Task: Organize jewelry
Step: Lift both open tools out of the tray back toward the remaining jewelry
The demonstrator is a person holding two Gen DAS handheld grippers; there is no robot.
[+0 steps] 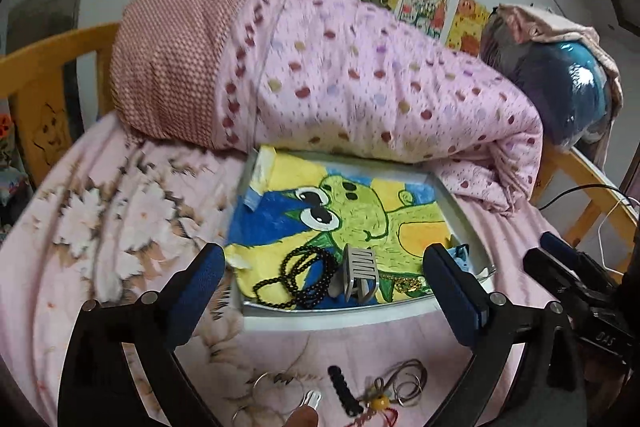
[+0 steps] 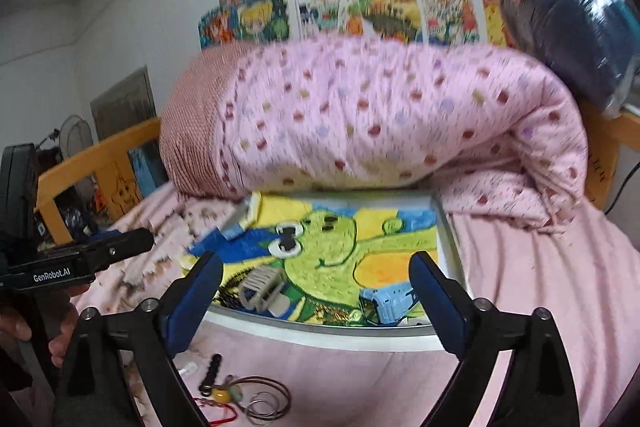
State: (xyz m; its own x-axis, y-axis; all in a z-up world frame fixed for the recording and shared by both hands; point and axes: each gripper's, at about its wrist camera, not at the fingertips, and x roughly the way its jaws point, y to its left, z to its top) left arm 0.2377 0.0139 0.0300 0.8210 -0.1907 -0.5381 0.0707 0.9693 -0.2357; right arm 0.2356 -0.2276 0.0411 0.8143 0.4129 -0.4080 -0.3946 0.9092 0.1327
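Left wrist view: the left gripper (image 1: pixel 324 283) is hovering with jaws spread wide and empty over a shallow tray (image 1: pixel 332 319) on a pink bed. A black bead necklace (image 1: pixel 298 277) and grey claw clip (image 1: pixel 358 277) are lying inside; loose rings (image 1: pixel 408 383) are waiting on the sheet.

Right wrist view: the right gripper (image 2: pixel 316 291) is likewise gaping wide, holding nothing. The rings (image 2: pixel 266 403) look light, thin and slippery, probably best pinched across the wire.

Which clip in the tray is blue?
The blue clip at the tray's right corner; the grey clip lies left, beside the black beads.
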